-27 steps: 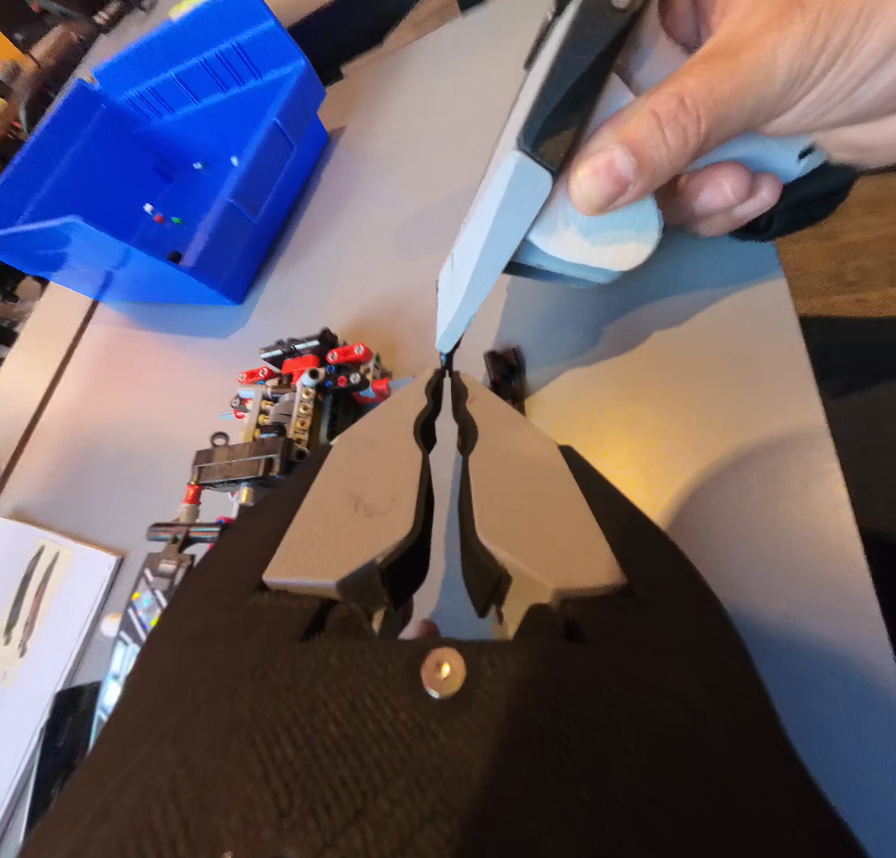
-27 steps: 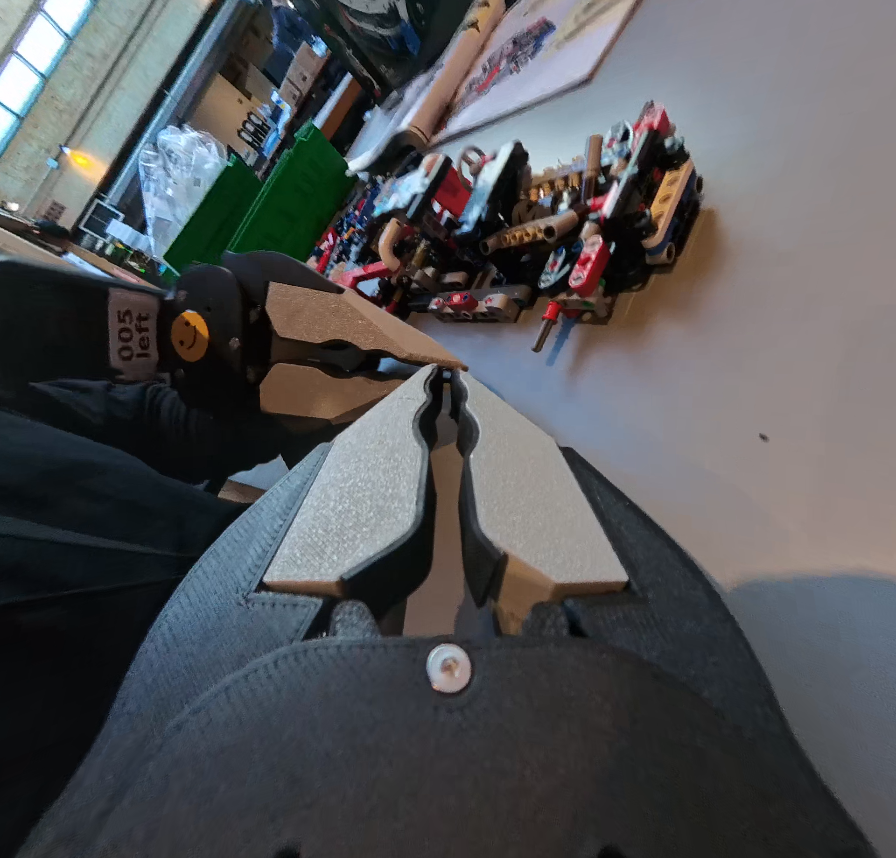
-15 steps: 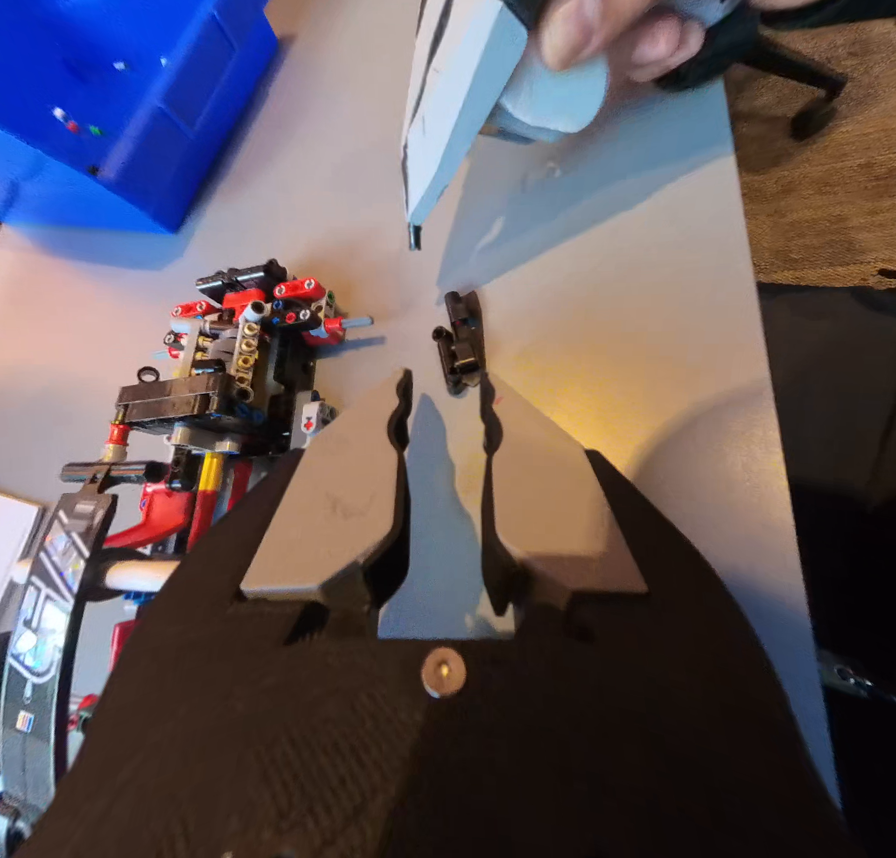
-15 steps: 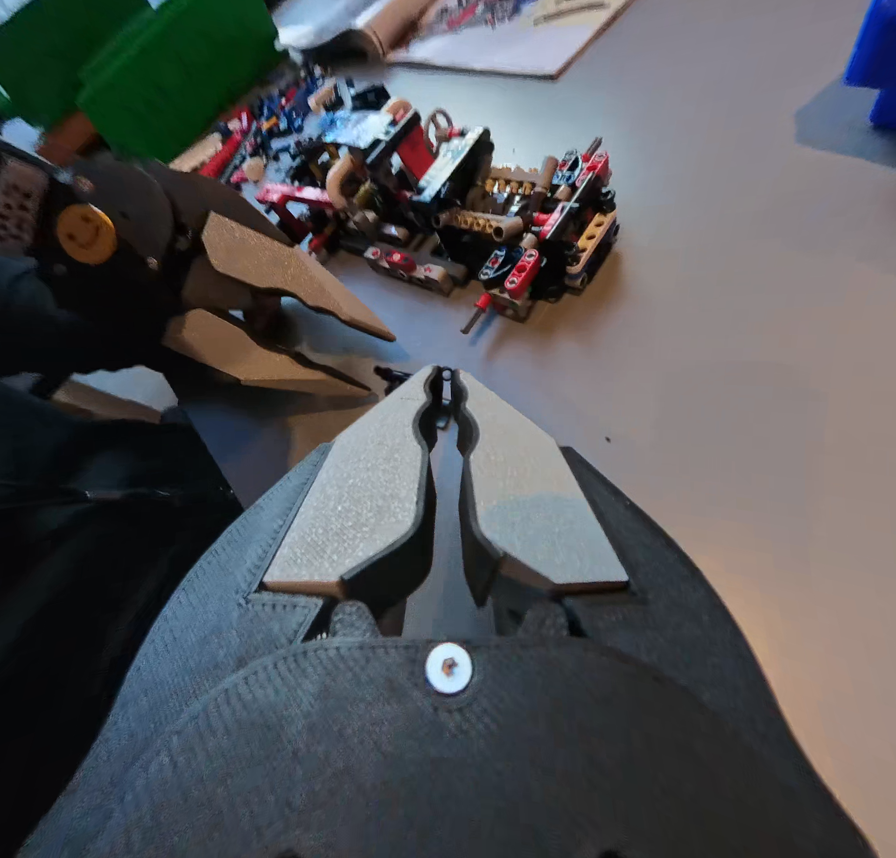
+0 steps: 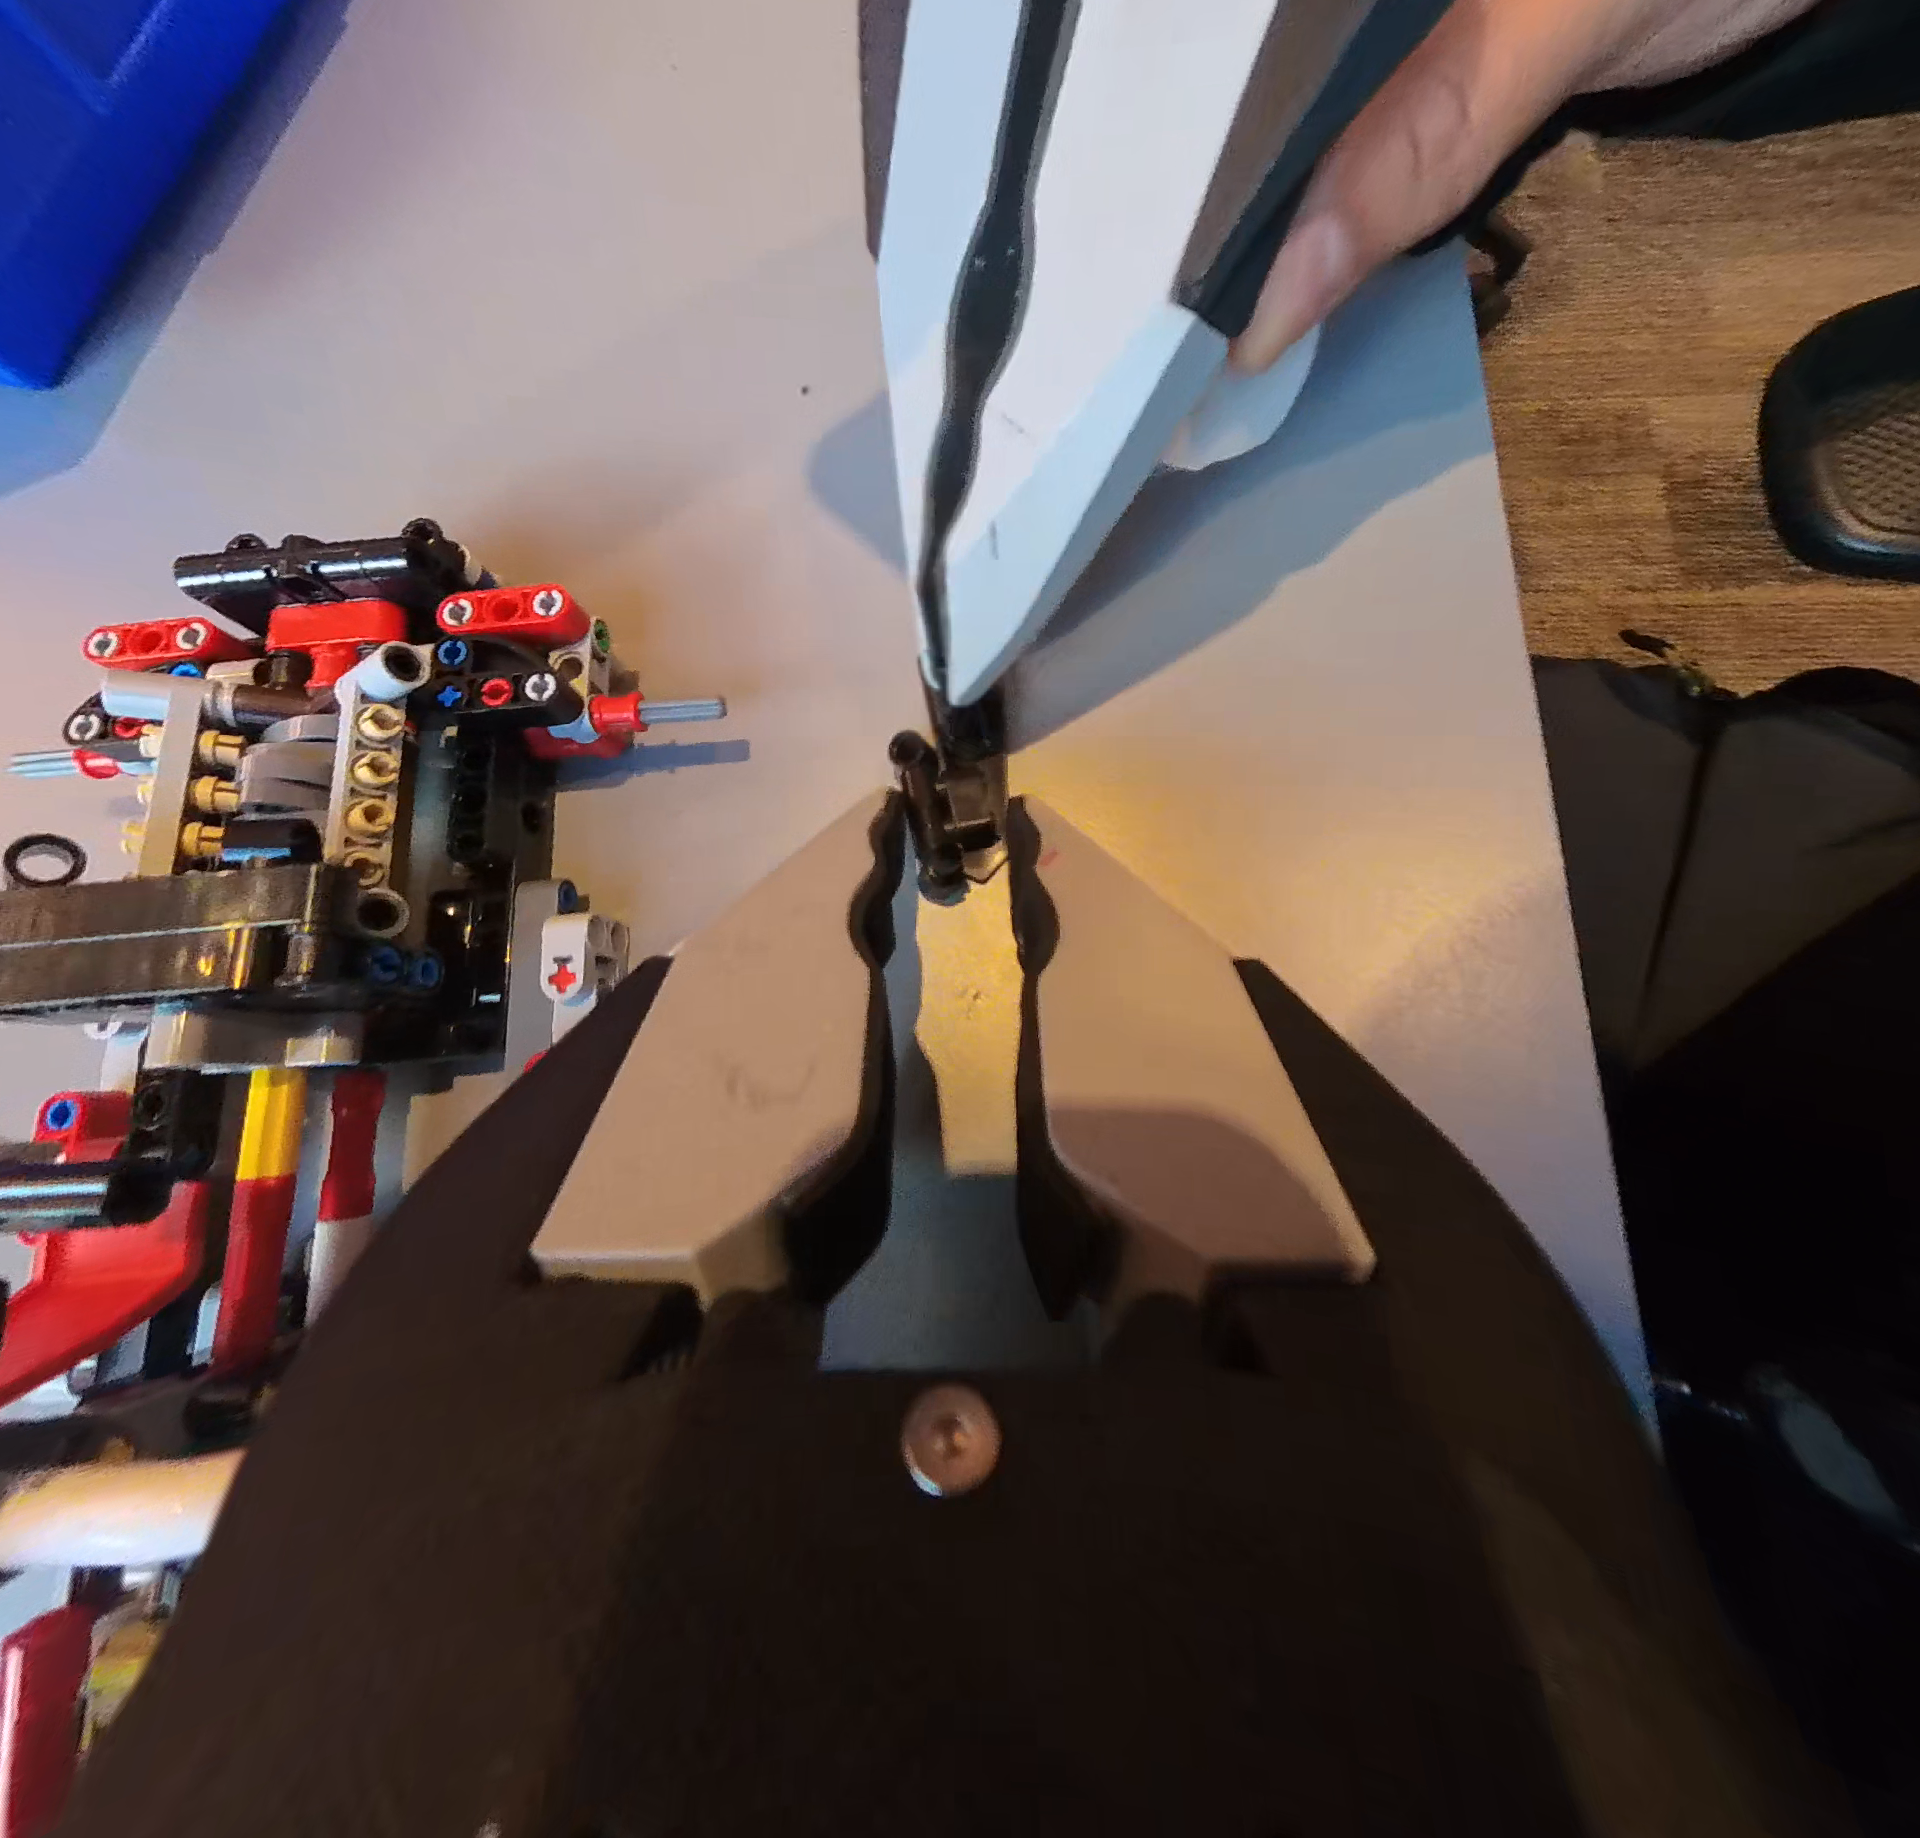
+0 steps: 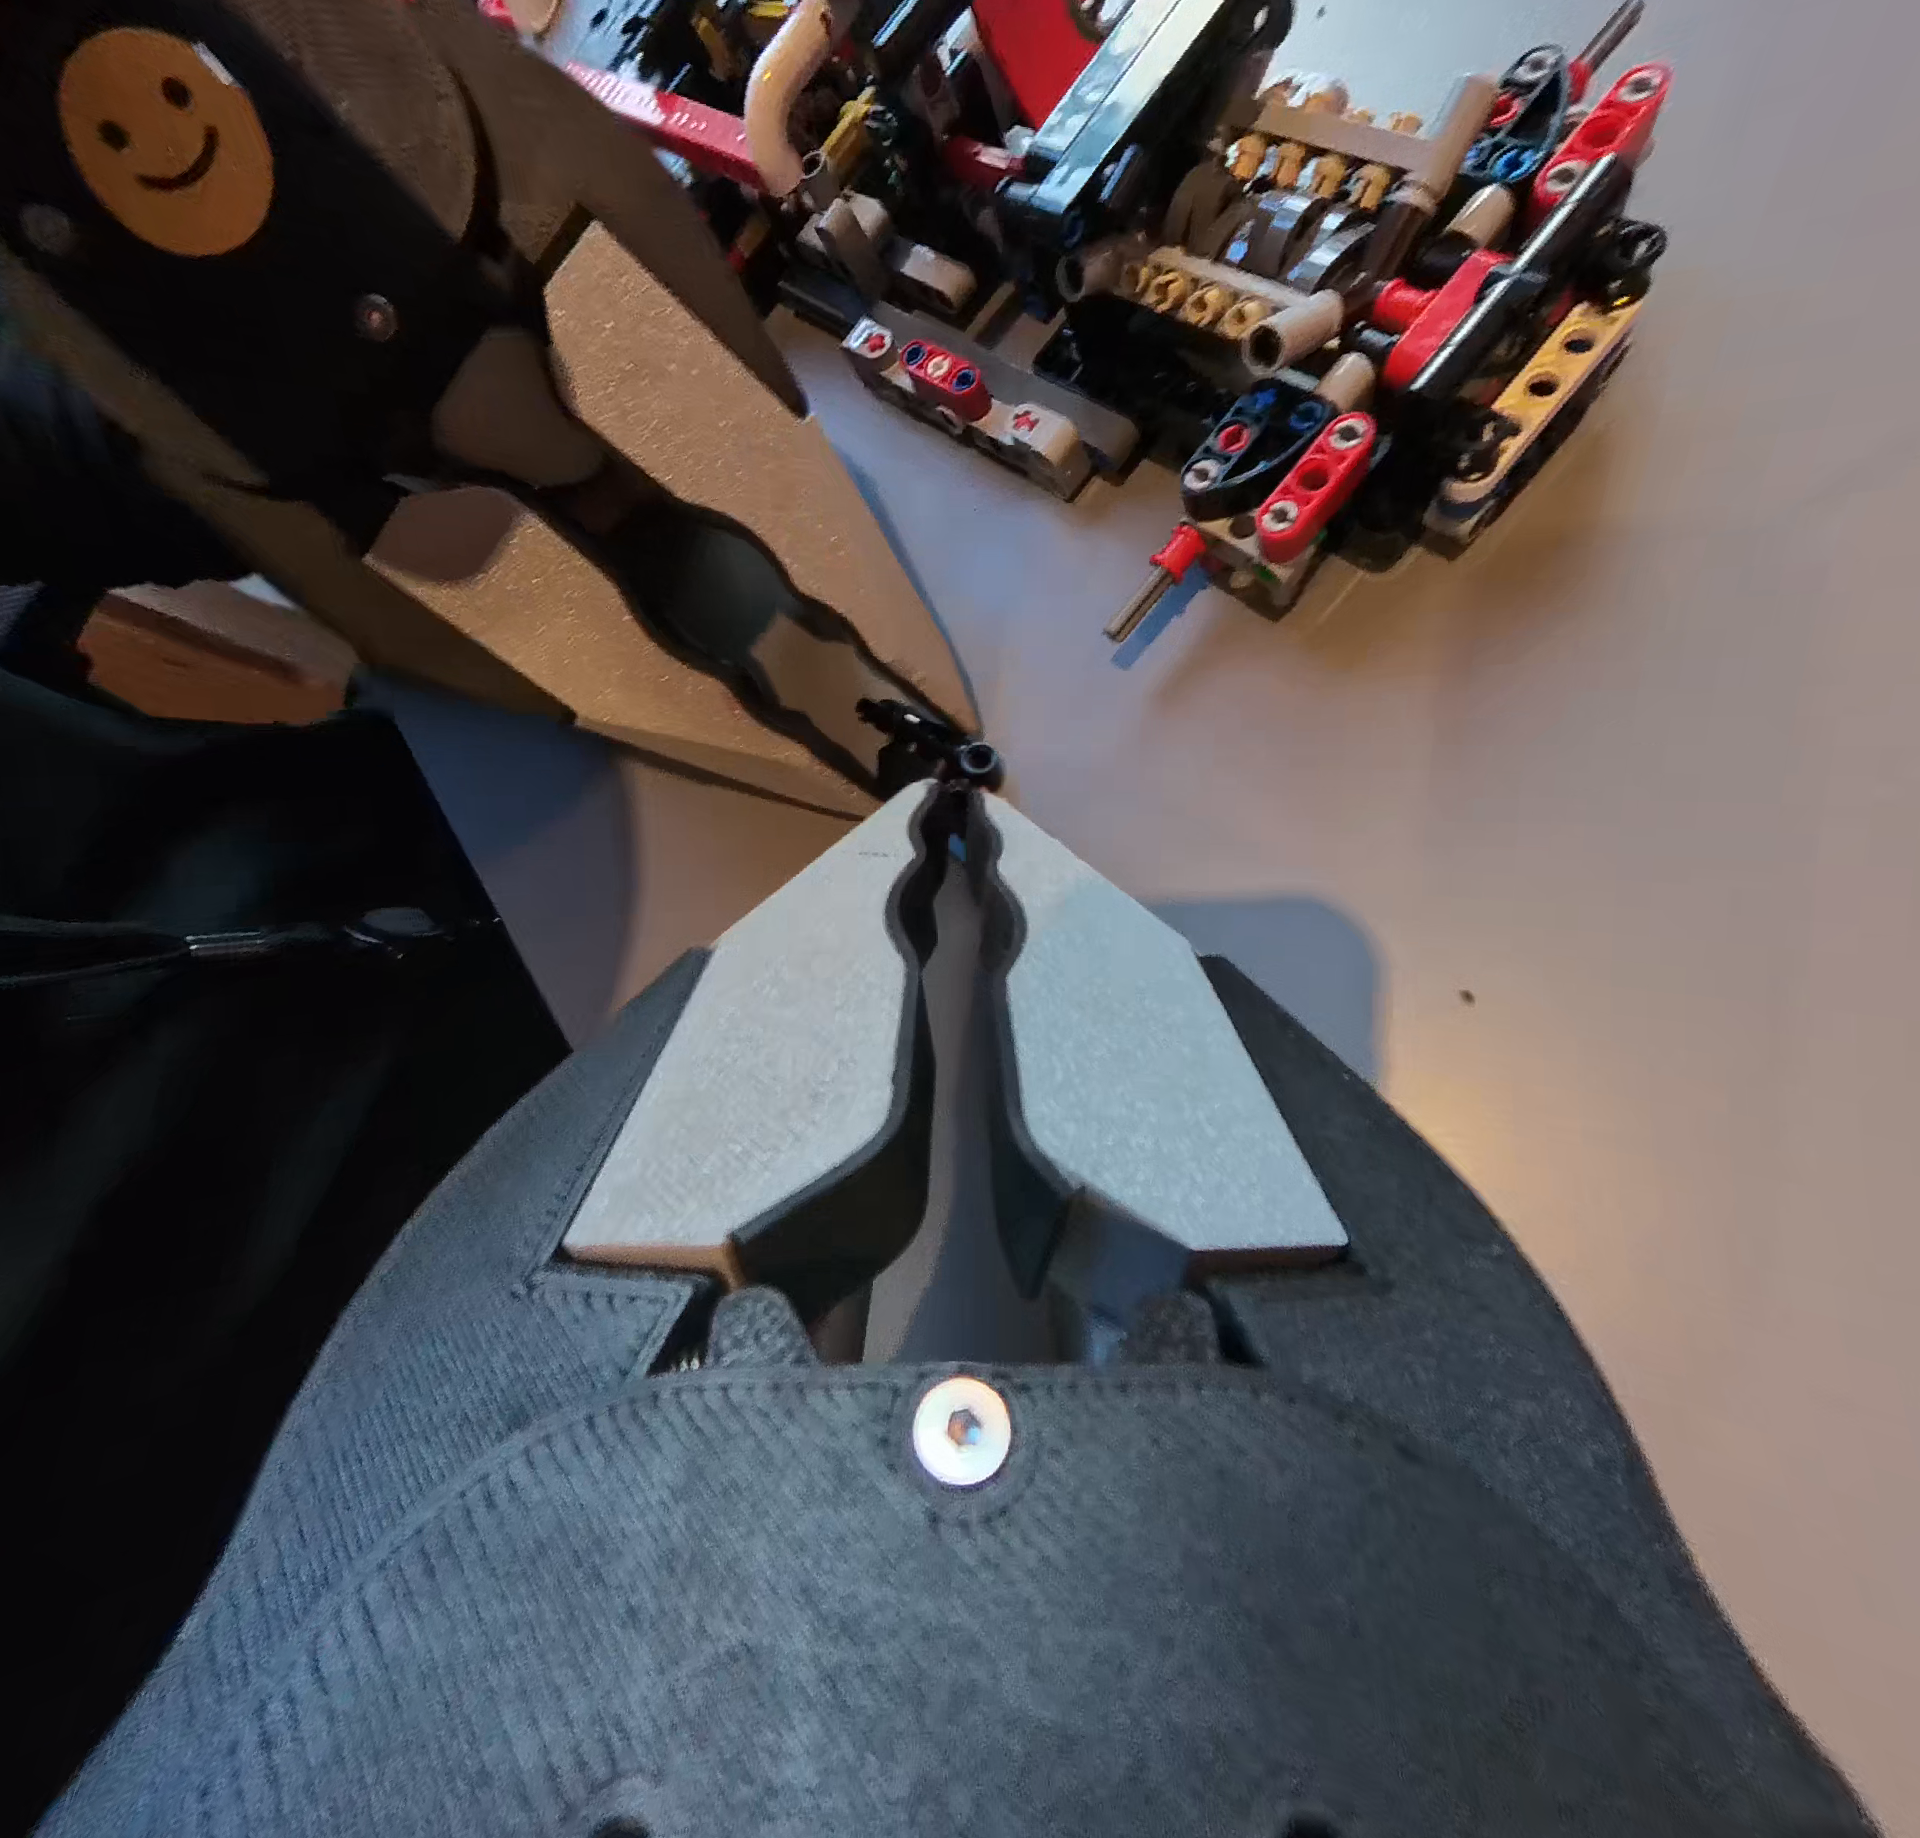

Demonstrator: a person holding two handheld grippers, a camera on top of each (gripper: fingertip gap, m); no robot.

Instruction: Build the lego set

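Note:
A small black lego piece [image 5: 961,801] sits low over the grey table, between the tips of my left gripper [image 5: 956,814], whose jaws have narrowed onto its sides. My right gripper [image 5: 951,692] comes in from the far side, shut on a small black pin [image 6: 975,758], and its tip touches the black piece. In the right wrist view my right gripper [image 6: 951,814] meets the left gripper [image 6: 935,744] tip to tip. The part-built lego car [image 5: 343,801], black, red and grey, lies on the table to the left, and shows in the right wrist view [image 6: 1247,261] too.
A blue bin [image 5: 125,126] stands at the far left. The table's right edge [image 5: 1507,749] runs close beside the grippers, with wooden floor and a chair base [image 5: 1849,458] beyond. A hand [image 5: 1455,126] holds the right gripper.
My left gripper opened, moved forward around the black piece on the table and narrowed onto it. My right gripper swung round and brought its pin down to the piece.

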